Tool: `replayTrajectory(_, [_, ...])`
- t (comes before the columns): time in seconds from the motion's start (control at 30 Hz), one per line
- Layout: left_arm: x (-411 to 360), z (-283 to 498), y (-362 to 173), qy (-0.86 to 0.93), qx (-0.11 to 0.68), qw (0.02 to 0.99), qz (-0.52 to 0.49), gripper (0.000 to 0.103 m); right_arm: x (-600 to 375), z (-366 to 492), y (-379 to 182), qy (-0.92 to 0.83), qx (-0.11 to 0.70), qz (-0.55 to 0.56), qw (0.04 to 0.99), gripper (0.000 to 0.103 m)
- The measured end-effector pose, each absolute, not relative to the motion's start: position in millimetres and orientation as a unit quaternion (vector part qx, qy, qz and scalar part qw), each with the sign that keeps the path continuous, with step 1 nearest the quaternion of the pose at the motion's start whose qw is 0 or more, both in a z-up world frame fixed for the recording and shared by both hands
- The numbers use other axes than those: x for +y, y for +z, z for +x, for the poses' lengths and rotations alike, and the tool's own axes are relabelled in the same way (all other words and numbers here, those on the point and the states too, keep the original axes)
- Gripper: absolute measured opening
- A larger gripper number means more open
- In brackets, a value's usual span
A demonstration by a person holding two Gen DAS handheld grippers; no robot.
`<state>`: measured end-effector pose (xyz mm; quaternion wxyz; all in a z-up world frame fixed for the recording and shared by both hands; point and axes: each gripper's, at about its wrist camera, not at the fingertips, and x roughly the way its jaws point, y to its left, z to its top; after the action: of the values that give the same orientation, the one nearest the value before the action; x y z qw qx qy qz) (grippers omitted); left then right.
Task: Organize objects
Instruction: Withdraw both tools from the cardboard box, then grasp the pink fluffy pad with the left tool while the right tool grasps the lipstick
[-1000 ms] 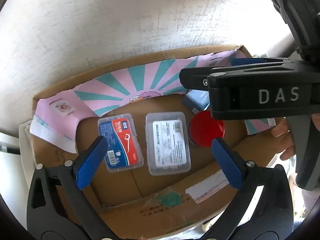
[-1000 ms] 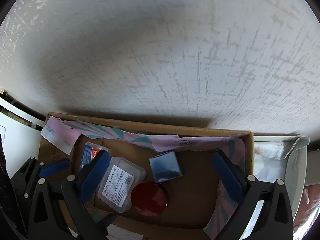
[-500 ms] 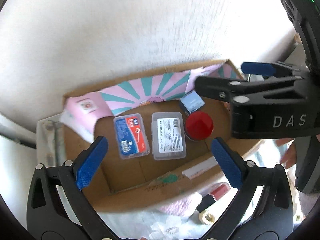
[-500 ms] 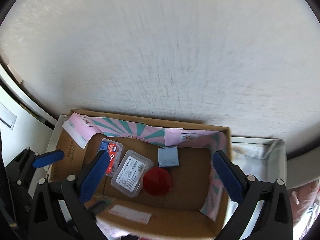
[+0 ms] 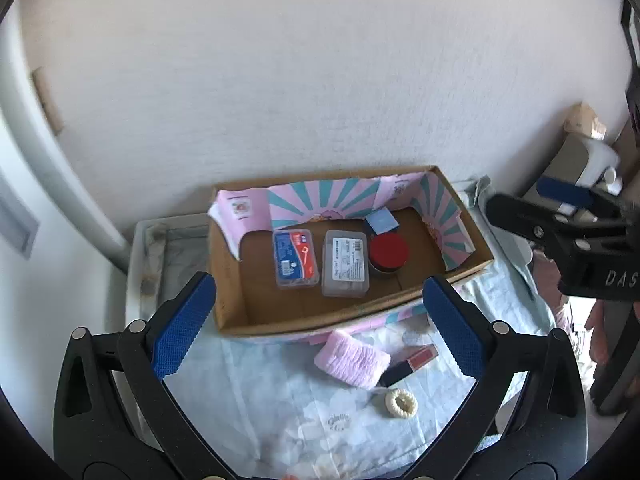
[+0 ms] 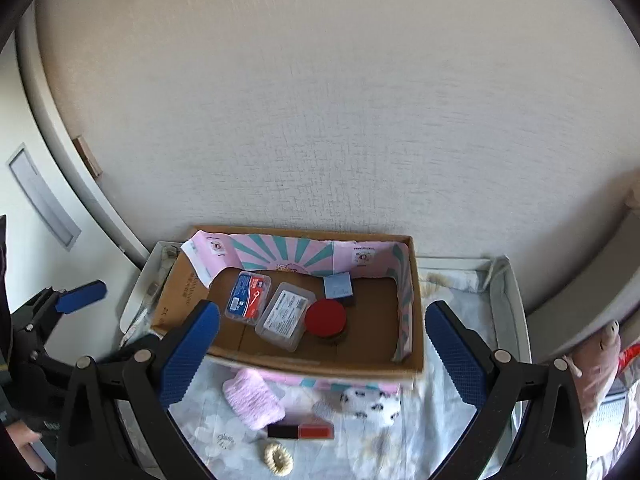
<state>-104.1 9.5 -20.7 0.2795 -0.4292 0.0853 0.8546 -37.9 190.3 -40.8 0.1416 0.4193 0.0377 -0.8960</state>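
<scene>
Cardboard box (image 5: pixel 256 320): it is standing open against the white wall (image 6: pixel 320 120), with a pink and teal striped paper lining (image 5: pixel 324 196) showing along its back and right walls.
Floss pick case (image 5: pixel 295 258): this clear case with a blue and red label is lying flat in the box, on the left of the row.
Labelled clear case (image 5: pixel 345 262): it is lying just beside the floss pick case, with a white label facing up.
Red-lidded jar (image 5: pixel 388 251): it is sitting right next to the labelled clear case, on the cardboard floor.
Small blue box (image 5: pixel 381 221): it is resting behind the red-lidded jar, near the back wall of the cardboard box.
Floral cloth (image 5: pixel 248 400): this pale blue cloth is covering the surface in front of the cardboard box.
Pink knitted piece (image 5: pixel 352 360): it is lying on the floral cloth, close to the front wall of the cardboard box.
Red and black lipstick (image 6: pixel 301 431): it is lying on its side just beside the pink knitted piece.
Cream hair tie (image 5: pixel 401 403): it is lying on the floral cloth, nearer to the cameras than the lipstick.
Black and white plush (image 6: pixel 370 402): it is sitting at the foot of the cardboard box front.
Left hand-held gripper (image 5: pixel 316 320): its blue pads are spreading wide apart and are holding nothing, above the front of the cardboard box.
Right hand-held gripper (image 6: pixel 322 354): its jaws are also standing wide, with nothing between them.
</scene>
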Motion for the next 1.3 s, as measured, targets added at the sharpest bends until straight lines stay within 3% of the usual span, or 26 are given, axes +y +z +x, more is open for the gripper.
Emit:
replayTrajectory(0.23, [-30, -74, -15, 0.881, 0.060, 0.237, -0.405, 0.103, 197, 9, -43, -0.910, 0.028, 0.393, 0.131, 0.103])
replayTrajectory(0.8, [-64, -54, 14, 0.888, 0.066, 0.261, -0.374, 0.103, 210, 60, -21, -0.931, 0.031, 0.352, 0.093, 0.103])
replayTrajectory(1.3, [-43, -47, -25, 0.867, 0.065, 0.267, -0.416, 0.103, 238, 72, -56, -0.923, 0.045, 0.365, 0.114, 0.103])
